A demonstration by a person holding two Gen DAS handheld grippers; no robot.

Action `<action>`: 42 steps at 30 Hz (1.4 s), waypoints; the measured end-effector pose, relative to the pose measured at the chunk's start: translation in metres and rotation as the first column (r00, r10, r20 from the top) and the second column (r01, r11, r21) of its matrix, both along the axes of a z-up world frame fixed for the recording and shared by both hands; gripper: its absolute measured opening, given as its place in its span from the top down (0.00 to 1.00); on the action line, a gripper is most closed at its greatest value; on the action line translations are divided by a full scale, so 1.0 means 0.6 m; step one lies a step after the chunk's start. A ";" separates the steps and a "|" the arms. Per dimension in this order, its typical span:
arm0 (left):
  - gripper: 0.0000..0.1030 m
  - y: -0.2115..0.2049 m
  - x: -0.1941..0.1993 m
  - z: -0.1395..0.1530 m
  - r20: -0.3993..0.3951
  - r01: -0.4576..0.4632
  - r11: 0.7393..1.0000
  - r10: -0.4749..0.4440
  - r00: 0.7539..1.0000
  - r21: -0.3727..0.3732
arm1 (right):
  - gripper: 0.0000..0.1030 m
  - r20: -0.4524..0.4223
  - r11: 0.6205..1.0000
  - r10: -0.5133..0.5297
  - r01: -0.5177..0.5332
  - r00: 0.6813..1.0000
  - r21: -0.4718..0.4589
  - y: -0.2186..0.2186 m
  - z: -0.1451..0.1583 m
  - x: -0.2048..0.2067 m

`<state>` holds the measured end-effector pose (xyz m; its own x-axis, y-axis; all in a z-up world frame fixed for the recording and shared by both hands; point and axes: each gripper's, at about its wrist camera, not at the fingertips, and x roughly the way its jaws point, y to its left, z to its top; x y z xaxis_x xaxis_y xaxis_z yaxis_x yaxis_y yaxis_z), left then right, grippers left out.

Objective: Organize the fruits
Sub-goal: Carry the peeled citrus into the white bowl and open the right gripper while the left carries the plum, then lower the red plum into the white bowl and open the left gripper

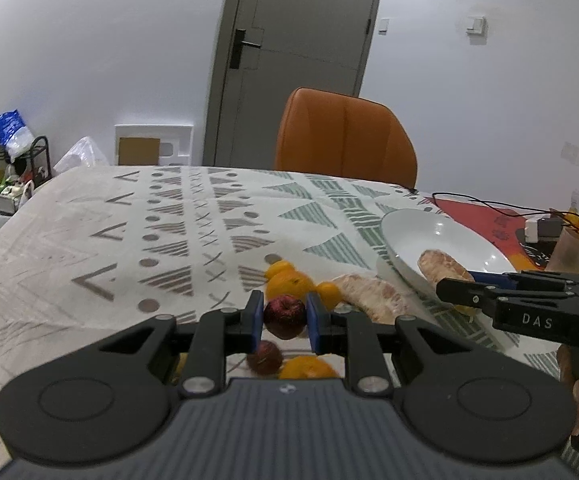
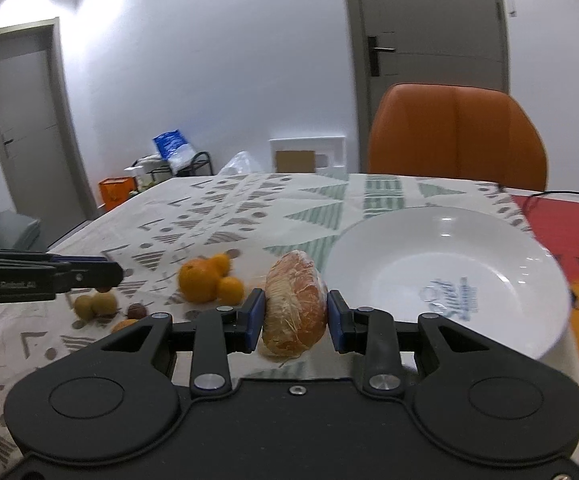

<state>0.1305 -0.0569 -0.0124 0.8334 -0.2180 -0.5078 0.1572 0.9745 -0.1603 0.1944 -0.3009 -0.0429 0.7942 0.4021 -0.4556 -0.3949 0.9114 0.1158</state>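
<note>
My left gripper [image 1: 284, 322] is shut on a small dark red apple [image 1: 285, 316], held above the patterned tablecloth. My right gripper [image 2: 295, 320] is shut on a wrapped peeled pomelo segment [image 2: 295, 308], just left of the white plate [image 2: 449, 264]. In the left wrist view the right gripper [image 1: 449, 294] sits by the plate's near rim [image 1: 393, 248] with the segment [image 1: 437, 266] over it. A second pomelo segment [image 1: 373, 298] lies on the cloth. Oranges [image 2: 205, 278] cluster left of it. The left gripper [image 2: 107, 274] shows at the left edge of the right wrist view.
An orange chair [image 1: 345, 136] stands behind the table. Small brown fruits [image 2: 95, 306] lie near the oranges. Another red fruit [image 1: 265, 356] and an orange [image 1: 309, 368] sit under my left gripper. A cable and adapter [image 1: 539, 228] and a packet lie at the right.
</note>
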 end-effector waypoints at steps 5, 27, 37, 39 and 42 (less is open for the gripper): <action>0.80 -0.016 0.010 0.006 0.006 0.020 1.000 -0.020 1.000 0.003 | 0.69 0.003 0.999 -0.053 0.053 0.999 0.014 -0.032 0.001 0.004; 0.80 -0.096 0.037 0.019 0.021 0.089 0.995 -0.090 0.996 0.039 | 0.60 0.042 0.961 -0.271 0.273 0.962 -0.041 -0.117 -0.013 0.012; 0.80 -0.144 0.054 0.025 0.024 0.135 0.989 -0.137 0.990 0.056 | 0.00 0.186 0.918 -0.356 0.380 0.916 -0.112 -0.140 -0.002 -0.013; 0.80 -0.152 0.055 0.026 0.023 0.145 0.988 -0.147 0.989 0.059 | 0.00 0.184 0.914 -0.362 0.387 0.914 -0.123 -0.145 -0.004 -0.010; 0.80 -0.164 0.059 0.027 0.022 0.155 0.986 -0.157 0.987 0.064 | 0.00 0.179 0.913 -0.365 0.389 0.914 -0.125 -0.154 -0.008 -0.008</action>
